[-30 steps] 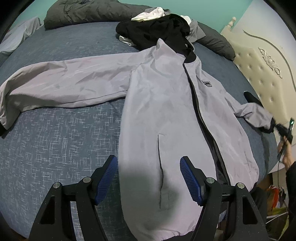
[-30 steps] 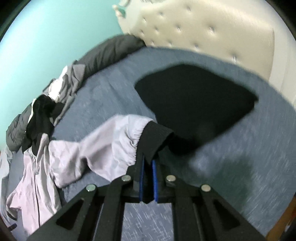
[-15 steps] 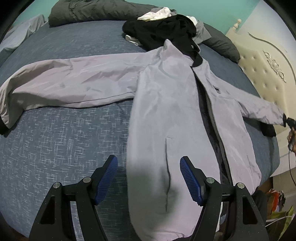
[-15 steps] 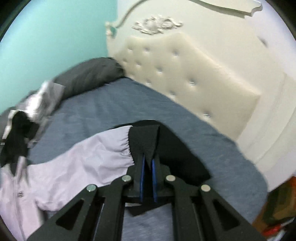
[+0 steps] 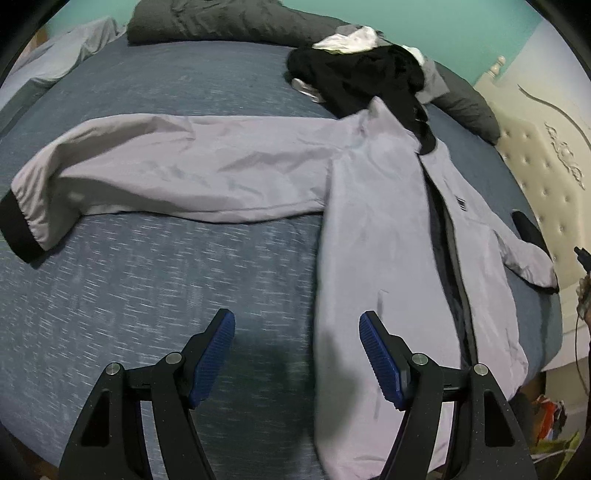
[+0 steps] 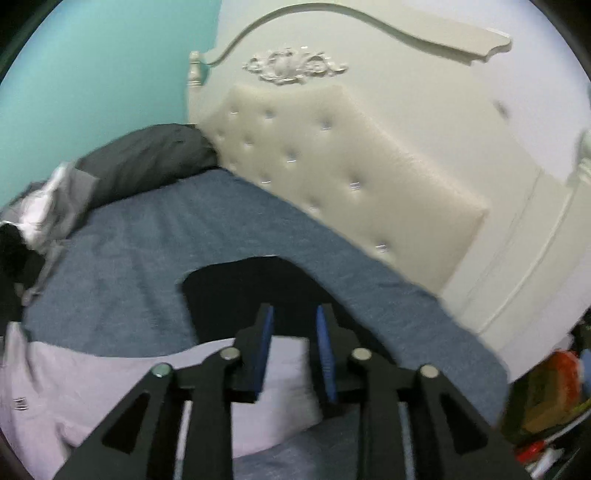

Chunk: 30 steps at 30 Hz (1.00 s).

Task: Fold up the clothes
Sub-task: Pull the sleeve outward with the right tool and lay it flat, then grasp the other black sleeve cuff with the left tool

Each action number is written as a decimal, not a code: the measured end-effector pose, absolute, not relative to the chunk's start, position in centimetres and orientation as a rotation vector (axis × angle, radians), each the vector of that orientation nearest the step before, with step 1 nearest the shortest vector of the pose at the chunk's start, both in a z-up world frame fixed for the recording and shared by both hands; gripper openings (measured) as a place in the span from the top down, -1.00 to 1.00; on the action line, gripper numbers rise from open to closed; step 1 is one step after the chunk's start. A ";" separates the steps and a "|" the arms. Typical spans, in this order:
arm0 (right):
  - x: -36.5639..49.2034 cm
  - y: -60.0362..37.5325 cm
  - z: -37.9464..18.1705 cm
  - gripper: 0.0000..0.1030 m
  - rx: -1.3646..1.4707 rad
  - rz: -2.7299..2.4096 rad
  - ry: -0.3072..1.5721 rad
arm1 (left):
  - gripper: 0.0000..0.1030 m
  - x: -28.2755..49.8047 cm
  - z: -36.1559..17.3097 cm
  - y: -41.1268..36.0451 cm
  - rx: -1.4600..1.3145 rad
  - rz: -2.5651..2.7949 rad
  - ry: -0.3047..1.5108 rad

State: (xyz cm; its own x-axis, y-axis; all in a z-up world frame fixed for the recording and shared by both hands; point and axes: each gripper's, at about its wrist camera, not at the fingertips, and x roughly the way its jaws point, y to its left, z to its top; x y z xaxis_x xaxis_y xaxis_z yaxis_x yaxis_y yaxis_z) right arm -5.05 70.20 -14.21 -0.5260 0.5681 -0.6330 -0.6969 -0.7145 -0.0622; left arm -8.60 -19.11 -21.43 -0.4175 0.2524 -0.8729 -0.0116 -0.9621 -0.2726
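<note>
We are viewing a bed point(image 5: 155, 280) covered in a blue heathered sheet. A cream tufted headboard point(image 6: 332, 173) with a carved crest point(image 6: 291, 66) is standing at one end. A teal wall point(image 6: 96, 70) is running behind it. A dark grey duvet point(image 5: 229, 22) is lying bunched along the wall side.

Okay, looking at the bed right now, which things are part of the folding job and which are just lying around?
Part of the job:
- lilac jacket, spread flat on the bed
- left gripper, open
- right gripper, open above the jacket's sleeve

Lying about:
- black garment
- white garment
- dark grey duvet
- headboard
</note>
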 end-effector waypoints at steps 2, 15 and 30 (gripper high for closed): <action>-5.9 68.5 -14.6 0.19 -0.855 2.296 0.250 | -0.43 -9.2 -21.3 -21.0 -1.616 2.527 -0.350; -11.2 55.9 -21.5 0.19 -1.073 2.538 0.438 | -0.57 -11.6 -22.4 -36.0 -1.720 2.820 -0.580; -13.4 49.0 -24.2 0.19 -1.188 2.600 0.433 | -0.61 -12.4 -25.6 -44.4 -1.676 3.000 -0.638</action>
